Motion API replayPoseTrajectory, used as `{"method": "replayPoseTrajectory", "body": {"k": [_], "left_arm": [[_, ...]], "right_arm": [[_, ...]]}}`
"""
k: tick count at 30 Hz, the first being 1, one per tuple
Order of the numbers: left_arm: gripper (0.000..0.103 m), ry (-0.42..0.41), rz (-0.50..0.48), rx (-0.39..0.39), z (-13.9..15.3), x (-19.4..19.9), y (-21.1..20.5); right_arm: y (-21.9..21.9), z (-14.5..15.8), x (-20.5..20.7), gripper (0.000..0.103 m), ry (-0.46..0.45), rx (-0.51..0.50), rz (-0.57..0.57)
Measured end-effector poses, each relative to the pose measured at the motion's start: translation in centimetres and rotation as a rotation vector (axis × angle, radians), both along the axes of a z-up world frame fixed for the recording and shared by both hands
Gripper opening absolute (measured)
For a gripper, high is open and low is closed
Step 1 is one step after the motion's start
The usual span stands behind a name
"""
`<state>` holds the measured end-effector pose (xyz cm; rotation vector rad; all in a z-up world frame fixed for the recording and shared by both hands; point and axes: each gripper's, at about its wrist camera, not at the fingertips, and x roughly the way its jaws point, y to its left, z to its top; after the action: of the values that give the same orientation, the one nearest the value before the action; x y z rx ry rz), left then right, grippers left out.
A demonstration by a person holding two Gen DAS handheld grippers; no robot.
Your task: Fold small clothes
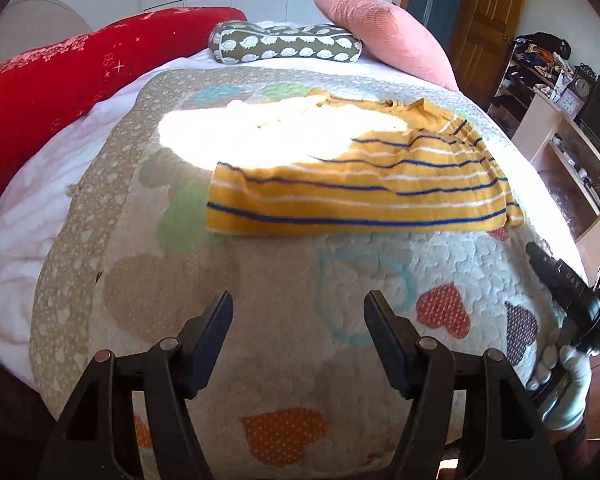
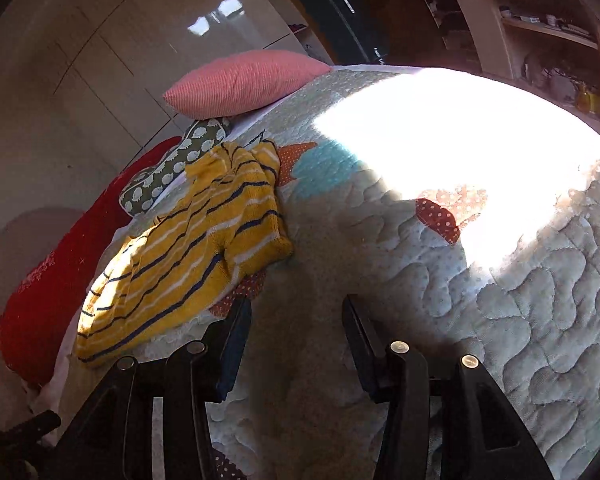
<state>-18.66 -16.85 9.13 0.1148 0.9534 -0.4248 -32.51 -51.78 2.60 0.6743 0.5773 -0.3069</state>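
A small yellow knit sweater (image 1: 364,184) with blue and white stripes lies flat on the quilted bedspread (image 1: 260,320); its far part is washed out by sunlight. My left gripper (image 1: 298,304) is open and empty, held above the quilt short of the sweater's near hem. My right gripper (image 2: 296,312) is open and empty, just right of the sweater (image 2: 188,248), whose sleeve end lies near the left fingertip. The right gripper also shows in the left wrist view (image 1: 568,292), held by a white-gloved hand at the right bed edge.
A pink cushion (image 1: 384,36), a green patterned pillow (image 1: 284,42) and a red blanket (image 1: 60,80) lie at the head of the bed. Shelves (image 1: 560,120) with clutter and a wooden door (image 1: 484,20) stand to the right. Bright sun patch on the quilt (image 2: 460,140).
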Motion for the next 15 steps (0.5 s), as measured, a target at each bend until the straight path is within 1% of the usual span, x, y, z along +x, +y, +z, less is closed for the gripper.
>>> {"method": "replayPoseTrajectory", "body": {"k": [2, 4, 6, 7, 9, 10, 12, 14, 15], "left_arm": [[0.069, -0.044, -0.051, -0.001, 1.2, 2.4, -2.6], [0.074, -0.057, -0.11, 0.007, 1.4, 5.5, -5.6], [0.074, -0.03, -0.157, 0.013, 0.5, 9.3, -8.6], [0.074, -0.009, -0.156, 0.028, -0.2, 11.4, -9.7], [0.074, 0.021, -0.104, 0.077, -1.9, 16.0, -11.2], [0.073, 0.043, -0.062, 0.079, -2.9, 18.2, -11.3], [0.073, 0.108, 0.021, 0.053, -4.7, 22.2, -10.3], [0.073, 0.147, 0.121, 0.021, -6.1, 25.3, -8.2], [0.069, 0.175, 0.156, -0.02, -6.3, 26.4, -6.8]], "right_arm": [[0.1, -0.2, -0.5, 0.053, -0.043, -0.001, 0.009], [-0.3, -0.5, -0.7, 0.055, -0.069, 0.028, 0.03], [-0.5, -0.7, -1.0, 0.055, -0.101, 0.057, 0.047], [-0.6, -0.8, -1.1, 0.055, -0.113, 0.067, 0.053], [-0.7, -0.9, -1.4, 0.055, -0.126, 0.075, 0.059], [-0.7, -0.9, -1.6, 0.055, -0.127, 0.073, 0.06], [-0.6, -0.9, -1.5, 0.055, -0.126, 0.069, 0.062], [-0.5, -0.9, -1.8, 0.055, -0.128, 0.068, 0.064], [-0.4, -0.9, -1.7, 0.056, -0.128, 0.069, 0.066]]}}
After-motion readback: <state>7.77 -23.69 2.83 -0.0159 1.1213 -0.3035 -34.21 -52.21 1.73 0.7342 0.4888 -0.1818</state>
